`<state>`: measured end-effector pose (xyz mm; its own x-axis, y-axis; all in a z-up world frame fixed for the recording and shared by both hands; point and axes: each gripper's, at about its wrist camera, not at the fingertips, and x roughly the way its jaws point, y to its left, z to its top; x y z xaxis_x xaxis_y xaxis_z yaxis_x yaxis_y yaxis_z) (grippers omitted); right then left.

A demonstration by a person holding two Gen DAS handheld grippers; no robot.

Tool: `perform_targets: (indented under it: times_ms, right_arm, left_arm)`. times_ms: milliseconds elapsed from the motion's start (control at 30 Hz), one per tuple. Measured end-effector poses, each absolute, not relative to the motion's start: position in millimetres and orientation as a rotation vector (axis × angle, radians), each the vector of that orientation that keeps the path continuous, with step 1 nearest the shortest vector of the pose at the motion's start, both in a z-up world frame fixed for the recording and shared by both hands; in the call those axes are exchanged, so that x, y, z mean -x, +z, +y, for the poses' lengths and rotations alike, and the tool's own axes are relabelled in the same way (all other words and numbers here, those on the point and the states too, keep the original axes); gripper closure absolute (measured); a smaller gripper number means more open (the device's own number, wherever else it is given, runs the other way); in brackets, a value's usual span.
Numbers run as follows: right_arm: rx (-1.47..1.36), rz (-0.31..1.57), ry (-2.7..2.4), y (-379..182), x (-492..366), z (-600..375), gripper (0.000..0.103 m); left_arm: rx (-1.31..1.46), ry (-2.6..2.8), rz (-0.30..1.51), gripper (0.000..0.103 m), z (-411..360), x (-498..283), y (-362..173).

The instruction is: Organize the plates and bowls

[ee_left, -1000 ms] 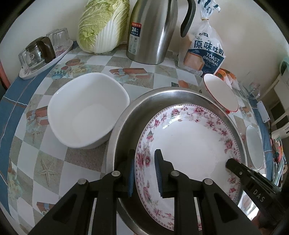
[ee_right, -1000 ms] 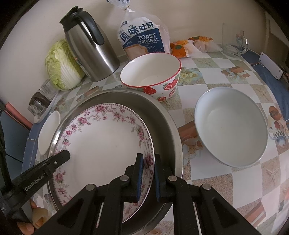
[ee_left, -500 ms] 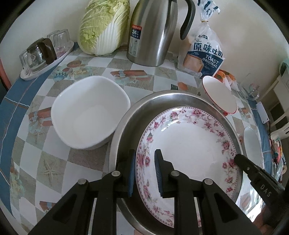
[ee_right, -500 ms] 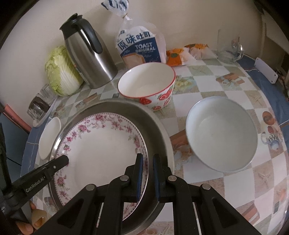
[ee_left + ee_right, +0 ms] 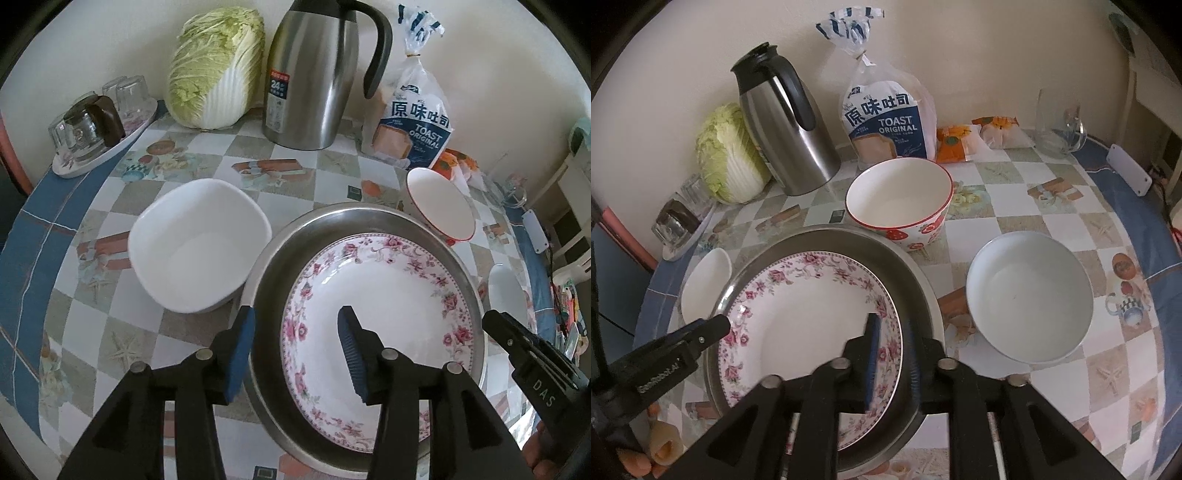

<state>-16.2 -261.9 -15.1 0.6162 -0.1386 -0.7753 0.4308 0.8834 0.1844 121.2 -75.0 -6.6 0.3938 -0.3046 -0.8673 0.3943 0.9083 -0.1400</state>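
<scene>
The floral plate [image 5: 384,295] lies inside the steel basin [image 5: 280,254] near the table's front edge, with both grippers parted around the near rims. The left gripper [image 5: 295,347] stands released, one pad outside the basin wall, one over the plate; the right gripper [image 5: 890,347] is likewise spread (its outer pad blurred). The square white bowl [image 5: 199,243] sits just beside the basin; withdrawing carelessly could clip a rim and shove it.

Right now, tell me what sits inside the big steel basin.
Only the floral plate lies inside the steel basin, covering most of its bottom. Anything beneath the plate is hidden.
</scene>
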Motion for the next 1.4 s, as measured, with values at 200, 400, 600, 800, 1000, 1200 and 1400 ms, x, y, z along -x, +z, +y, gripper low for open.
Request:
perform_targets:
  times_ms: [200,400,600,800,1000,1200,1400]
  right_arm:
    - [-0.345,0.865,-0.334,-15.8,14.8,-258.3,0.051]
    - [-0.317,0.879,-0.327,-18.2,12.1,-253.5,0.029]
    - [-0.304,0.872,-0.313,-18.9,11.2,-250.4,0.015]
    - [-0.294,0.860,-0.304,-17.5,11.1,-248.2,0.000]
    - [-0.289,0.846,-0.308,-16.7,12.9,-248.7,0.000]
    - [-0.272,0.812,-0.310,-13.8,15.8,-249.2,0.000]
    - [-0.297,0.815,-0.305,-17.1,16.8,-251.8,0.000]
  left_arm:
    - [-0.098,-0.391,1.083,0.044,-67.0,-124.5,-5.4]
    - [-0.091,-0.343,1.067,0.024,-58.3,-127.1,-4.4]
    - [-0.088,-0.337,1.054,0.011,-56.6,-128.5,-3.1]
    - [-0.093,-0.335,1.053,0.010,-56.6,-128.6,-3.4]
    - [-0.084,-0.334,1.049,0.010,-53.6,-128.9,-3.6]
    - [-0.081,-0.338,1.032,0.010,-53.4,-128.9,-1.6]
    - [-0.075,-0.338,1.043,0.010,-51.4,-130.3,-2.3]
